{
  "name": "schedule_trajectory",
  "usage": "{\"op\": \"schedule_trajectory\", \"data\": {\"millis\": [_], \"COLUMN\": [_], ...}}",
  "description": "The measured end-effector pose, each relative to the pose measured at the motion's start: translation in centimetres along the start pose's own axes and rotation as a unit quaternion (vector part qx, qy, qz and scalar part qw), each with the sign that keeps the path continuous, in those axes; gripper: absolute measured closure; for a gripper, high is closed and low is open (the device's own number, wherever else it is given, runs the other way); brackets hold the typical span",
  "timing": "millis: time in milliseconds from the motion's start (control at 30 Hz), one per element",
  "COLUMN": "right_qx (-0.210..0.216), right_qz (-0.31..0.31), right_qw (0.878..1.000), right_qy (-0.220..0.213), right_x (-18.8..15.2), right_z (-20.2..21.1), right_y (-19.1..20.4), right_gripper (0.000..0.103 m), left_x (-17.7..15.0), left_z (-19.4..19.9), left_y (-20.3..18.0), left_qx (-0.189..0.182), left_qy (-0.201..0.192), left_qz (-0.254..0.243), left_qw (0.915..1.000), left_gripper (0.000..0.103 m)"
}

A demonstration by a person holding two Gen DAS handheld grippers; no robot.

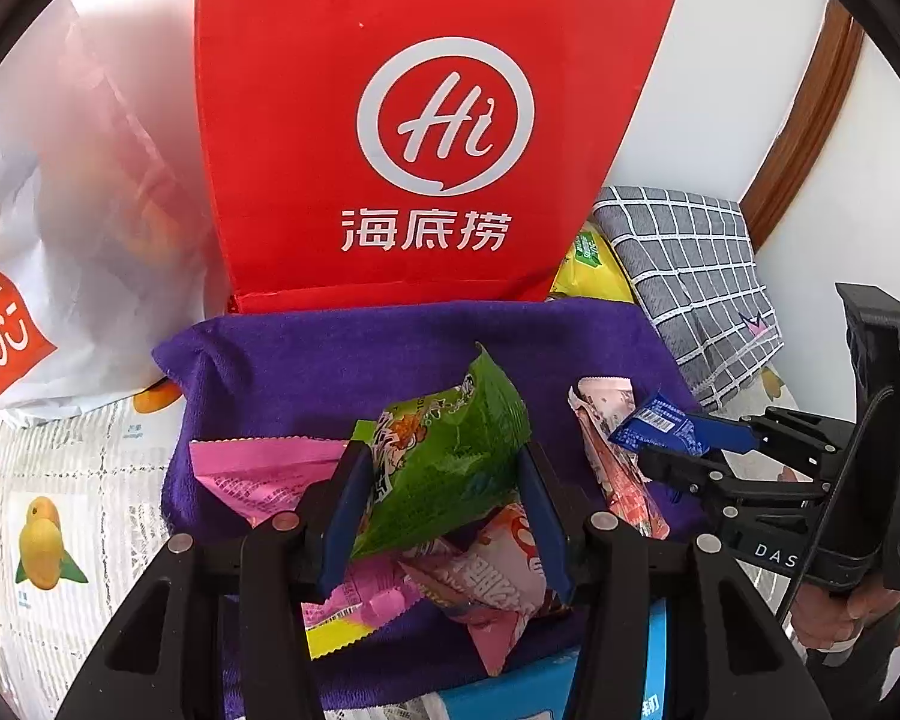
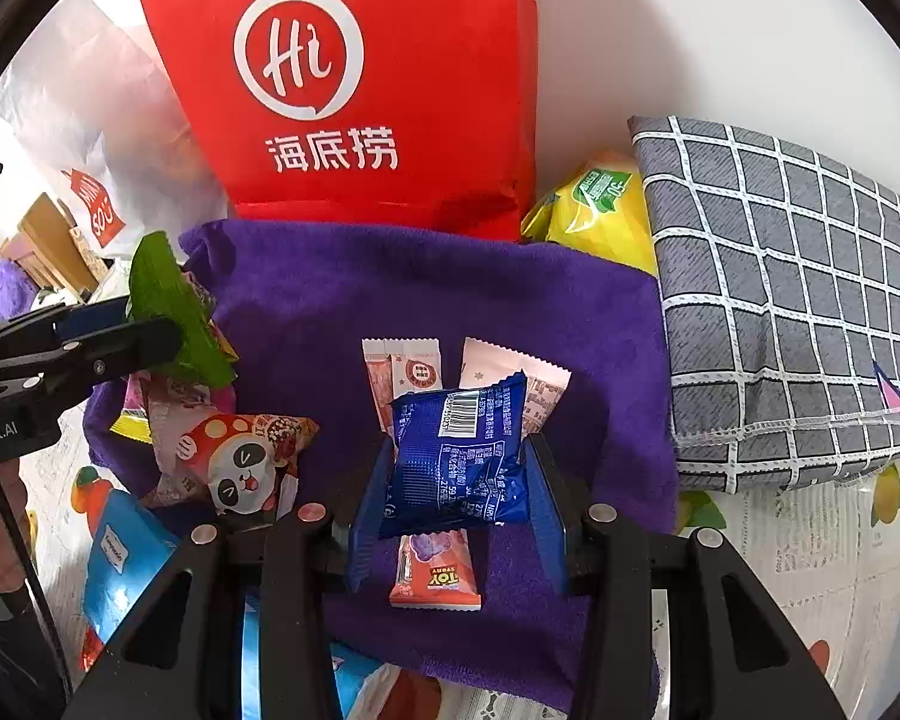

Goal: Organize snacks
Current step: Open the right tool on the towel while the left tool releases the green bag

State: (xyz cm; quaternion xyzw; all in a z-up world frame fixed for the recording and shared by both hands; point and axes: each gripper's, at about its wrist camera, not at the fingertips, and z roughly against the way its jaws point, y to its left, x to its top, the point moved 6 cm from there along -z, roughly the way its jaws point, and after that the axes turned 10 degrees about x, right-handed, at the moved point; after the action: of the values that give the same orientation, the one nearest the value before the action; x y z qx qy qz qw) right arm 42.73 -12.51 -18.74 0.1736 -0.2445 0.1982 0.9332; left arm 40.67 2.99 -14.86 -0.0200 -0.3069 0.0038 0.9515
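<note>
My left gripper (image 1: 444, 498) is shut on a green snack packet (image 1: 450, 456), held just above a pile of pink packets (image 1: 480, 582) on the purple towel (image 1: 342, 354). My right gripper (image 2: 456, 492) is shut on a blue snack packet (image 2: 456, 456) above the same purple towel (image 2: 420, 288). Under it lie pink stick packets (image 2: 399, 372) and a small Toy Story packet (image 2: 435, 576). A mushroom-print packet (image 2: 234, 462) lies to the left. In the right wrist view the left gripper (image 2: 150, 330) with the green packet (image 2: 174, 312) shows at the left edge.
A red tote bag (image 1: 402, 120) stands behind the towel, a white shopping bag (image 1: 60, 210) to its left. A grey checked pillow (image 2: 798, 300) and a yellow bag (image 2: 600, 216) sit at the right. A blue box (image 2: 126, 564) lies at the towel's near left. A fruit-print cloth (image 1: 60, 510) covers the table.
</note>
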Motion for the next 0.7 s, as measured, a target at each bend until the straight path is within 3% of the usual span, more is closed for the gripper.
{"op": "schedule_trajectory", "data": {"millis": [533,700], "right_qx": [-0.004,-0.006], "right_qz": [0.004,0.019], "right_qw": [1.0,1.0], "right_qy": [0.024,0.008], "right_x": [-0.3,0.1], "right_z": [-1.4,0.0], "right_y": [-0.1,0.7], "right_gripper": [0.057,0.045], "left_x": [-0.7,-0.9], "left_z": [-0.4,-0.2], "left_y": [-0.2,-0.3], "left_qx": [-0.021,-0.015], "left_qy": [0.011,0.017], "left_qz": [0.004,0.002], "left_qw": [0.9997,0.9997], "left_gripper": [0.048,0.035]}}
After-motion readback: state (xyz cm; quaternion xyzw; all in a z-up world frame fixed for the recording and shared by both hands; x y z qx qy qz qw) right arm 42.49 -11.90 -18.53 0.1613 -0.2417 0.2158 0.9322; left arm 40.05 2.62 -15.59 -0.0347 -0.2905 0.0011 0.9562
